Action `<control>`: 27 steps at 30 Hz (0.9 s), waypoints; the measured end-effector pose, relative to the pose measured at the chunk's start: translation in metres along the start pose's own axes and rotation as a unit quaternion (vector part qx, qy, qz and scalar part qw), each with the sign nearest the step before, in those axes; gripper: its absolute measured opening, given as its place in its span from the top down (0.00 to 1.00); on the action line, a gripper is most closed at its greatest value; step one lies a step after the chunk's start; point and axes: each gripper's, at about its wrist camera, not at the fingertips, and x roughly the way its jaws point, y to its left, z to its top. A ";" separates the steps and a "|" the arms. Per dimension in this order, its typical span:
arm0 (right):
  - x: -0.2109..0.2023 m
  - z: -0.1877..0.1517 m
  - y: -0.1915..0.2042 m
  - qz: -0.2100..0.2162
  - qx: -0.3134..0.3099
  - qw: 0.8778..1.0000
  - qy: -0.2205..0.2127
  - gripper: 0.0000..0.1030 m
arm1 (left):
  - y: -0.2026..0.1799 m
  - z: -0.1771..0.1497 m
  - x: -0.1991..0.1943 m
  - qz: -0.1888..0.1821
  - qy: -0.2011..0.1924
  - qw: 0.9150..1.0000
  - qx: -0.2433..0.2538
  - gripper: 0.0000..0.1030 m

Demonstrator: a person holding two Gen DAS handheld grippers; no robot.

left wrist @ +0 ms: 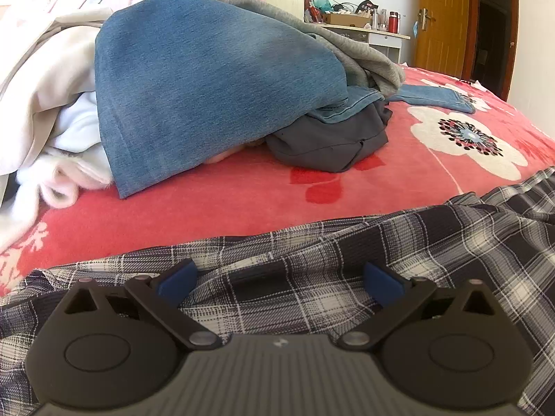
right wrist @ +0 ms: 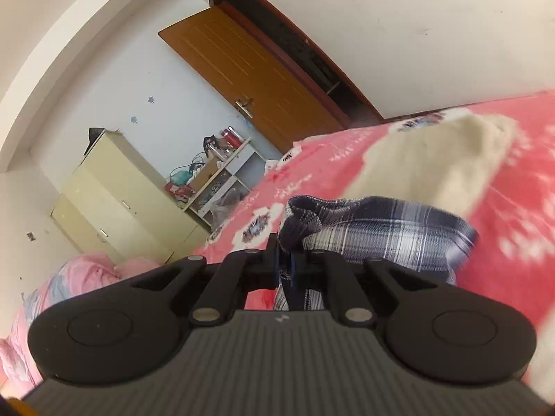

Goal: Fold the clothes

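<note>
Fingers of right gripper [right wrist: 285, 260] pinch plaid shirt [right wrist: 378, 228].

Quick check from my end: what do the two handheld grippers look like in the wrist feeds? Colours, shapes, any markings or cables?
Both look identical. The left gripper has a grey ribbed body with a small pale logo, two round black housings with disc caps, black linkage arms on silver pivot pins, and blue pads on the fingers. The right gripper shows the same build, its blue pads barely visible. No cables, hands or sleeves appear.
</note>
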 end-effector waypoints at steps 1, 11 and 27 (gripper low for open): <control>0.015 0.005 0.002 0.000 -0.002 1.000 0.005 0.96 | 0.000 0.000 0.000 0.002 0.000 1.000 -0.001 0.00; 0.134 0.020 0.016 -0.042 -0.034 0.997 0.047 0.96 | 0.007 0.002 0.000 0.028 0.000 0.999 -0.023 0.01; 0.154 0.025 0.034 -0.169 -0.208 0.954 0.135 0.47 | 0.008 0.001 0.001 0.026 0.001 0.999 -0.024 0.00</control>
